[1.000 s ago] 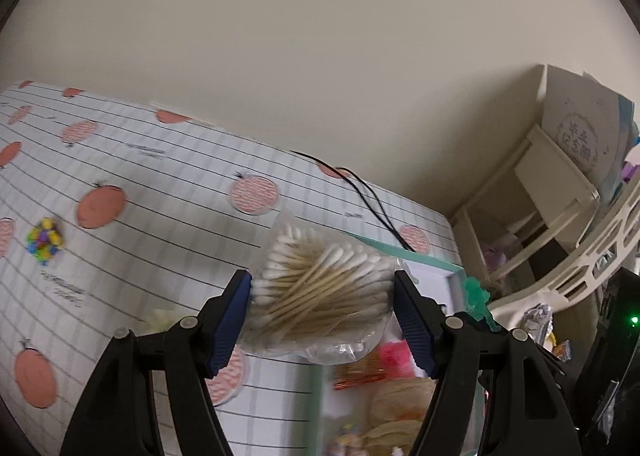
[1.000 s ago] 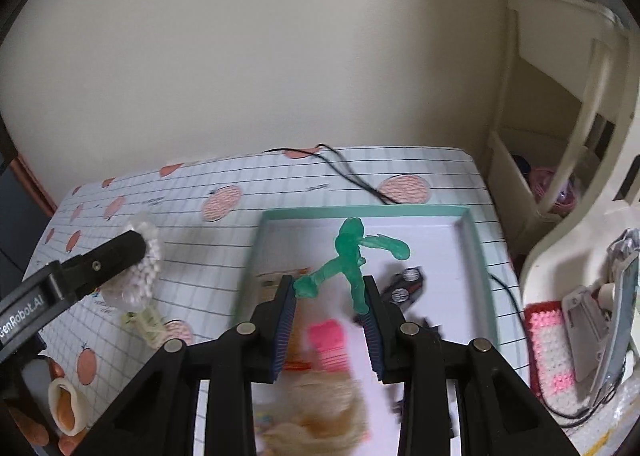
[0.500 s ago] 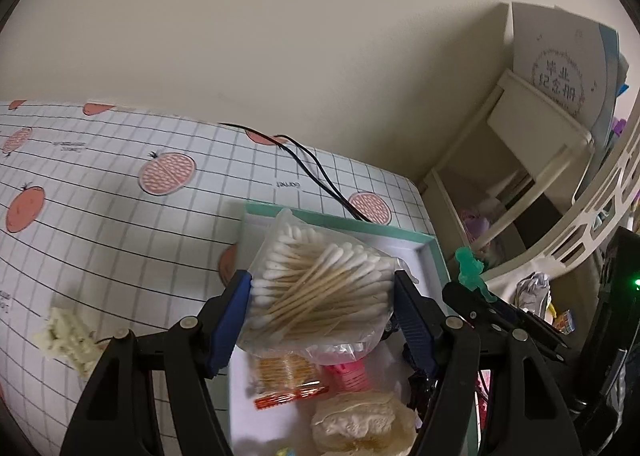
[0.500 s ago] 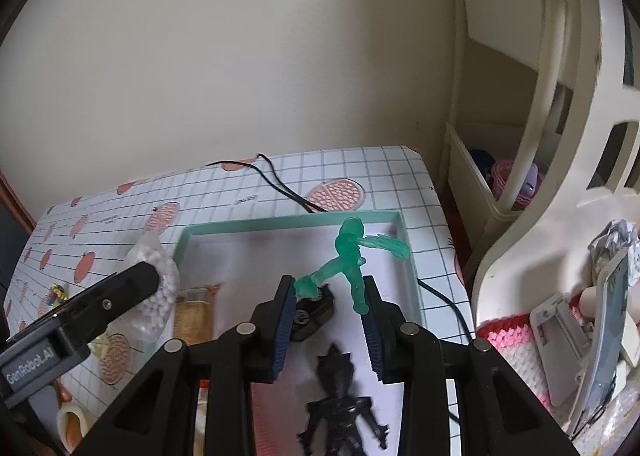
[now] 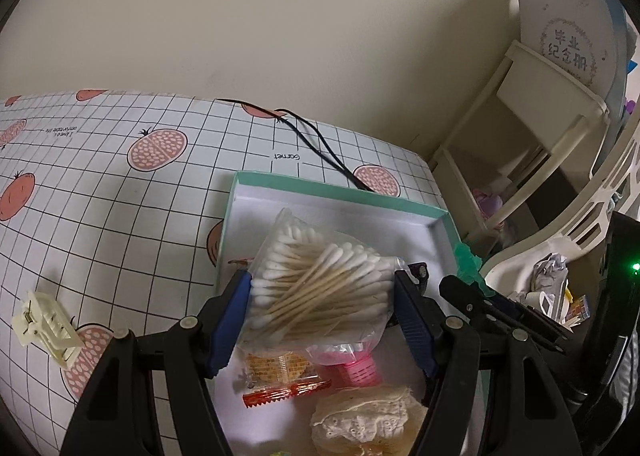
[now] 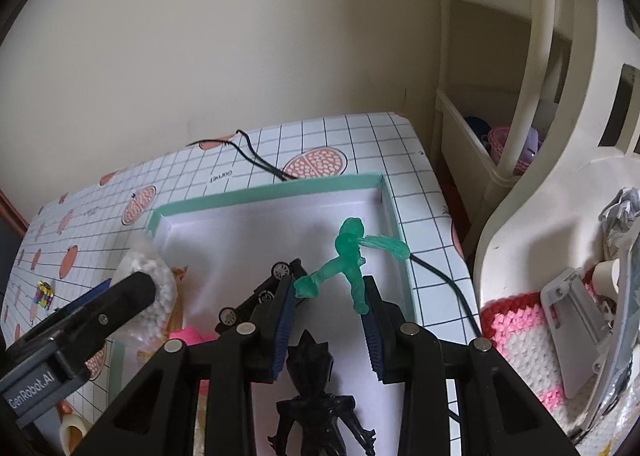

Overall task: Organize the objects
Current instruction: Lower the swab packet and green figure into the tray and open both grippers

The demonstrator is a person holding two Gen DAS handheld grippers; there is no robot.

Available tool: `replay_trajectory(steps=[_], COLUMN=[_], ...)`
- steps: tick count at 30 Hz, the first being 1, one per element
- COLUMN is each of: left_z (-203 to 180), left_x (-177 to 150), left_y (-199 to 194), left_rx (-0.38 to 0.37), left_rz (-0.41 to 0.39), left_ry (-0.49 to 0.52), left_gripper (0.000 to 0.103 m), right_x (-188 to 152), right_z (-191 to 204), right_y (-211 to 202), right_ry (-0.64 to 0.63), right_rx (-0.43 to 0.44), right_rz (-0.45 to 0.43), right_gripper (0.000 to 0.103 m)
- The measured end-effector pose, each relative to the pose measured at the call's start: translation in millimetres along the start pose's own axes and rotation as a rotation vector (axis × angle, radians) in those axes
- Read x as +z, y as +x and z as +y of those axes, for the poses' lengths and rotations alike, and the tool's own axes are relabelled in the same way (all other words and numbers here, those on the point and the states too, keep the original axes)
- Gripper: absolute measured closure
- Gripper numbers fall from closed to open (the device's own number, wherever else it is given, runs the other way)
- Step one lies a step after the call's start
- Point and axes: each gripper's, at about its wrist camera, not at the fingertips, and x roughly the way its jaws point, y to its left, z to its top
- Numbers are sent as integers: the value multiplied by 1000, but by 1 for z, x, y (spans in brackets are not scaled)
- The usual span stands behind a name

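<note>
With the left gripper [image 5: 322, 298] clamped on the bag of cotton swabs [image 5: 320, 288] and the right gripper [image 6: 330, 304] pinching the green figurine [image 6: 350, 256], both hover over the teal-rimmed tray [image 5: 340, 191], so the next move is probably lowering and releasing them inside.

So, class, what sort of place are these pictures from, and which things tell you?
Probably a home, perhaps a bedroom or study corner: a table under a fruit-print cloth, a cream plastic storage rack against the wall, and a shallow box of toys and oddments.

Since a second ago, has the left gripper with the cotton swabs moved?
Yes. The left gripper carried the bag of cotton swabs rightward from the tablecloth to over the green-rimmed box.
</note>
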Motion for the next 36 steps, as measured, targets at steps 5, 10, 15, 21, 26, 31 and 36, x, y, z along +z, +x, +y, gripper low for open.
replay_trajectory(steps=[5, 10, 15, 21, 26, 31, 36], left_z=[2, 0, 1, -2, -6, -6, -5], left_x=[-3, -2, -1, 1, 4, 7, 11], left_y=[3, 2, 3, 1, -2, -5, -10], left_rx=[10, 8, 15, 5, -7, -12, 10], left_rz=[11, 16, 29, 34, 28, 23, 6], left_ry=[-8, 0, 0, 2, 10, 8, 11], left_gripper=[31, 31, 31, 31, 26, 26, 26], right_x=[-3, -4, -5, -3, -1, 0, 0], right_z=[3, 6, 9, 8, 11, 11, 10], right_y=[3, 5, 6, 2, -2, -5, -8], right_ry=[-8, -20, -32, -26, -32, -36, -33], right_rx=[-3, -2, 5, 9, 19, 22, 16], right_rz=[20, 26, 30, 19, 9, -1, -8], right_gripper=[69, 67, 67, 66, 59, 59, 59])
